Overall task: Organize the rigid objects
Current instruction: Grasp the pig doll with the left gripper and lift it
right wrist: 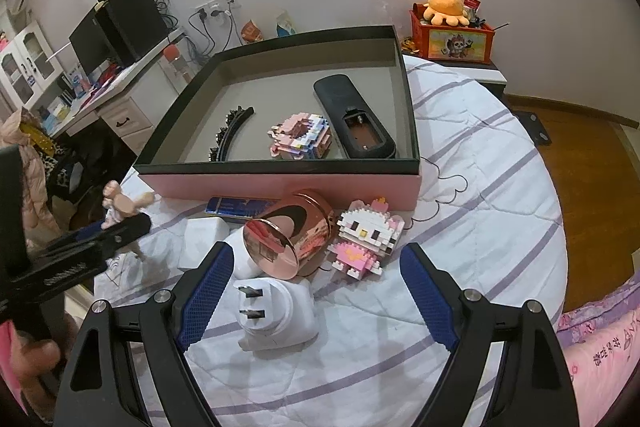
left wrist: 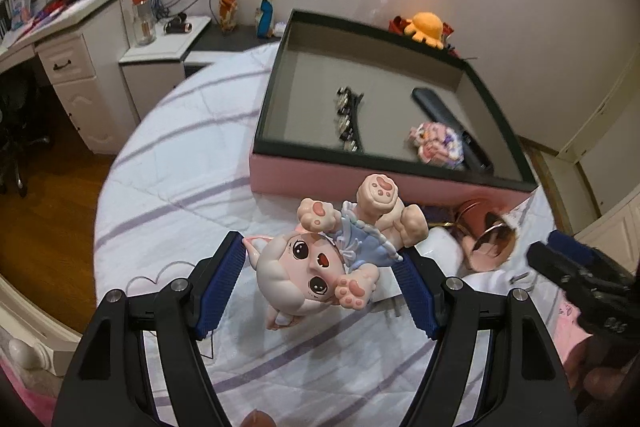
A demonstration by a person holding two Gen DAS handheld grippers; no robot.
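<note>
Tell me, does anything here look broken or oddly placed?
The black remote in the box lies with its battery compartment open, cover missing. The rose-gold cup lies tipped on its side on the bed.

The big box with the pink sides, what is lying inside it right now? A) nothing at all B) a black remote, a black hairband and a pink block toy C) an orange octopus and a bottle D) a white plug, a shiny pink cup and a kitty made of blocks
B: inside the box lie the black remote, the black hairband and the pink block toy.
</note>
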